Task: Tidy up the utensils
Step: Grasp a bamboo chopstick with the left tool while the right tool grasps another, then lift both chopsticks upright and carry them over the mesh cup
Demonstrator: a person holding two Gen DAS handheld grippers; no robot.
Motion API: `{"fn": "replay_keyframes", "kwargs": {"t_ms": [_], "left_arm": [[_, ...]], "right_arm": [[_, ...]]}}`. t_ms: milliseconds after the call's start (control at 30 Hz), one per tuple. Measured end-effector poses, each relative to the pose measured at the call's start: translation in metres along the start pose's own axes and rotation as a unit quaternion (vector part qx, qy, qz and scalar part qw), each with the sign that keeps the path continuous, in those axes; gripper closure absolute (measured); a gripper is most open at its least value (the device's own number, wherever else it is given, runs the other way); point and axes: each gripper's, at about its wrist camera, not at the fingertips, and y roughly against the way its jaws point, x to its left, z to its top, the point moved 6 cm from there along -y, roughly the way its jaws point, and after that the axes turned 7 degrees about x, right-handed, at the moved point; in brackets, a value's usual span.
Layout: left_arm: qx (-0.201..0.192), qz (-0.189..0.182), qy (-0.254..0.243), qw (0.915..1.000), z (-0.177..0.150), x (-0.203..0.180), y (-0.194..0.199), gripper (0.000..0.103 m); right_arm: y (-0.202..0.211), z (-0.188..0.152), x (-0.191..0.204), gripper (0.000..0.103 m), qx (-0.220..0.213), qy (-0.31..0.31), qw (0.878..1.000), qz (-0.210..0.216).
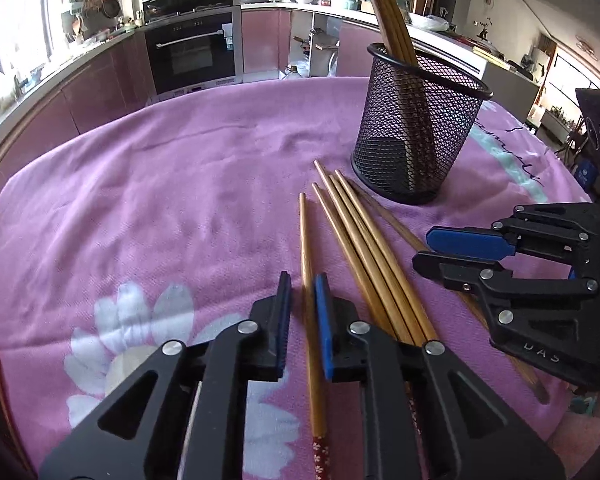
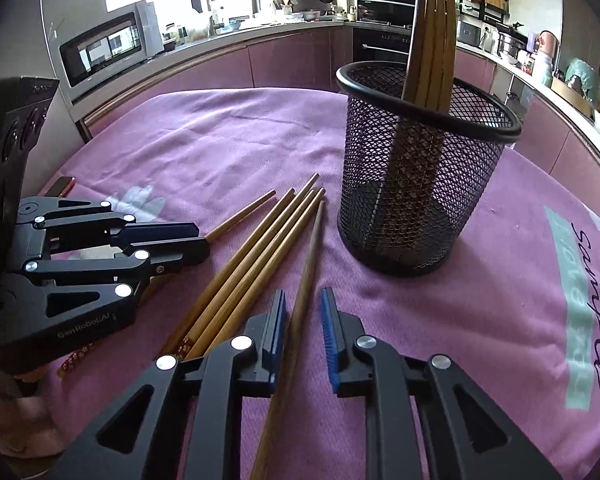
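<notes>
Several wooden chopsticks [image 1: 360,240] lie in a loose bundle on the pink cloth, in front of a black mesh holder [image 1: 416,124] that has several chopsticks standing in it. My left gripper [image 1: 303,288] is open, low over the cloth, with one separate chopstick [image 1: 306,248] lying between its fingers. In the right wrist view my right gripper [image 2: 303,304] is open around another single chopstick [image 2: 306,276], with the bundle [image 2: 252,252] to its left and the holder [image 2: 416,168] ahead to the right. Each gripper shows in the other's view [image 1: 424,248] [image 2: 202,242].
The pink cloth [image 1: 180,184] with a white flower print covers the round table. A dark phone-like object [image 2: 60,186] lies at the table's left edge. Kitchen counters and an oven [image 1: 192,52] stand behind the table.
</notes>
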Motion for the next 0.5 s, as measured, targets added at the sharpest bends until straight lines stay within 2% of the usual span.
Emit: {"fn": "replay_keyframes", "kwargs": {"t_ms": [67,267,500], "left_arm": [[-0.001,-0.002,0.002,1.0,0.0,-0.001,0.0,0.095],[-0.001,-0.007,0.014,0.9999,-0.002,0.001,0.001,0.096],[-0.001,-0.035,0.031,0.9989,-0.006,0.004,0.01,0.096]], "right_arm": [[0.0,0.0,-0.001,0.095,0.0,-0.003,1.0,0.004],[0.004,-0.002,-0.005,0.096,-0.004,-0.015,1.0,0.012],[0.019,-0.005,-0.009,0.097,-0.025,-0.029,0.998,0.043]]}}
